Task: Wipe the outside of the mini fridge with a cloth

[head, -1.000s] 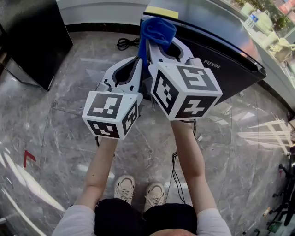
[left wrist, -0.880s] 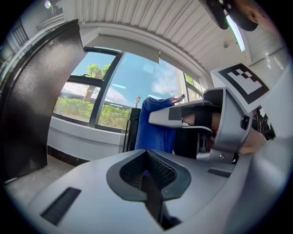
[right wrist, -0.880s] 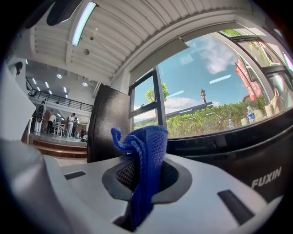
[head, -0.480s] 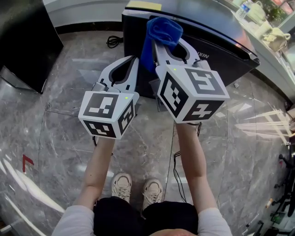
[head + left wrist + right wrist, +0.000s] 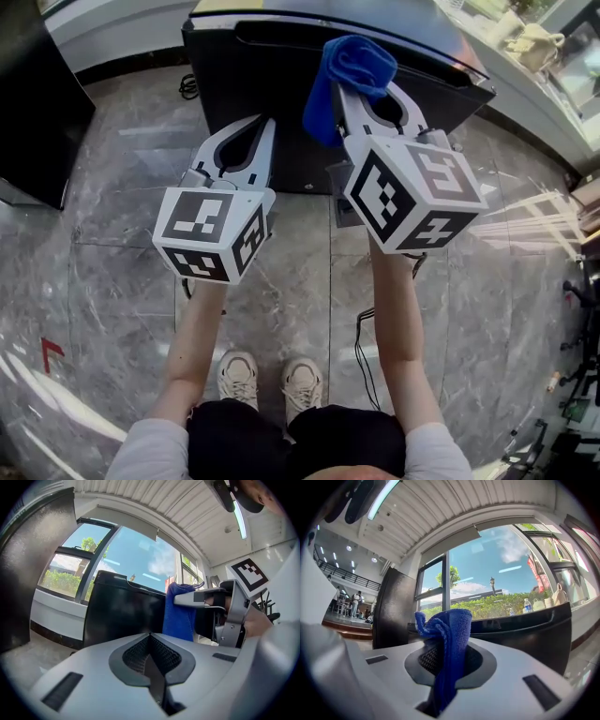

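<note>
The black mini fridge [image 5: 281, 66] stands on the floor just ahead of me; its front also fills part of the left gripper view [image 5: 122, 616] and lies behind the jaws in the right gripper view [image 5: 525, 625]. My right gripper [image 5: 361, 84] is shut on a blue cloth [image 5: 342, 75], held up in front of the fridge's top edge. The cloth [image 5: 447, 648] bunches out between the jaws. My left gripper [image 5: 264, 127] is shut with nothing in it, lower and to the left, short of the fridge front. The blue cloth [image 5: 180, 611] hangs at its right.
Grey marble floor [image 5: 112, 244] all around. A tall black cabinet [image 5: 37, 84] stands at the left. A black cable [image 5: 361, 347] trails on the floor by my feet. A sill with a bag [image 5: 534, 42] runs along the back right.
Both grippers and my view have shifted toward the fridge's front, which now sits square ahead. The right gripper with the cloth has come nearer the fridge's top edge.
</note>
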Demonstrator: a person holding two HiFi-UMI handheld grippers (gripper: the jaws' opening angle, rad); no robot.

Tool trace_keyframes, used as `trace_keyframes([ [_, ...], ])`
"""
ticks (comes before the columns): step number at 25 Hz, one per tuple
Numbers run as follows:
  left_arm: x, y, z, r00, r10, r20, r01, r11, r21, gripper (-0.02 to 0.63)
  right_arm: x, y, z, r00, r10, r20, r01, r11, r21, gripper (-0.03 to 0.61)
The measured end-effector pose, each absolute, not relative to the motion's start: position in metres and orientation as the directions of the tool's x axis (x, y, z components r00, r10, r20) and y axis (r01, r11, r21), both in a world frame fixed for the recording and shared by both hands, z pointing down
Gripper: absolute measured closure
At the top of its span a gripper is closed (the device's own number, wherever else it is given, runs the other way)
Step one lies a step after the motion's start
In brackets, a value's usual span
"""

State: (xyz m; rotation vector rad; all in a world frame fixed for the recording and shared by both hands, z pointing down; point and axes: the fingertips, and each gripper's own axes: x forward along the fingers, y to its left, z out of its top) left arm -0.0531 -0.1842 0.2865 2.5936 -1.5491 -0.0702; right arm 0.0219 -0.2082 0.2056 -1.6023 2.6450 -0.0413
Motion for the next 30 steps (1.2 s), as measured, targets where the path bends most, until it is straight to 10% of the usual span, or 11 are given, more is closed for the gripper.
trace_keyframes([
  [30, 0.058, -0.16, 0.319, 0.657, -0.748, 0.096, -0.754, -0.651, 0.088, 0.609, 0.192, -0.215, 0.202, -0.153, -0.984, -0.089, -0.988, 0.153, 0.011, 0.526],
])
